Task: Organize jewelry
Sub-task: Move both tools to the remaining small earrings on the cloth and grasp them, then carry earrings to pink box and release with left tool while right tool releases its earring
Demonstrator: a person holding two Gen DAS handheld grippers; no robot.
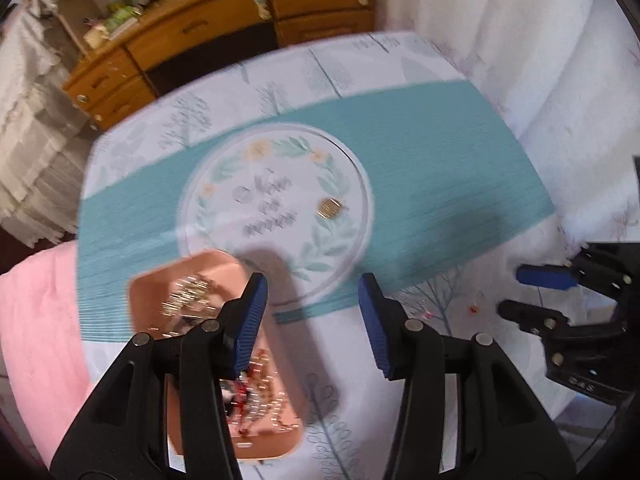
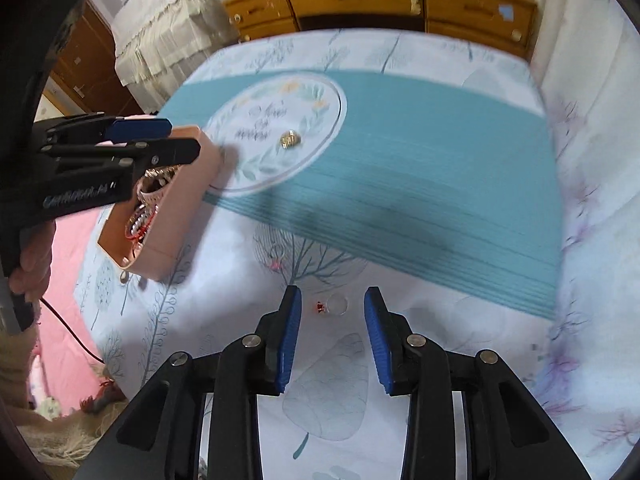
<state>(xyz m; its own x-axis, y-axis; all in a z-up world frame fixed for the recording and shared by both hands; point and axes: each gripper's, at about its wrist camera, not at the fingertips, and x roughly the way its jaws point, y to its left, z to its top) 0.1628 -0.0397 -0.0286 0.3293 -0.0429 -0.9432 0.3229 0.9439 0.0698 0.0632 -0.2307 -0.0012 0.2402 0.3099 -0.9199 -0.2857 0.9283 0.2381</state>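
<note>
A pink jewelry box holding several gold and red pieces sits on the patterned bed cloth. My left gripper is open and empty, hovering over the box's right edge. A gold ring lies inside the round wreath print. A thin clear ring with a small red charm lies on the white cloth, just ahead of my right gripper, which is open and empty. Another small pink piece lies farther ahead.
A wooden dresser stands beyond the bed. White quilted fabric lines the right side. A pink blanket lies at the left, with a black cable running over it.
</note>
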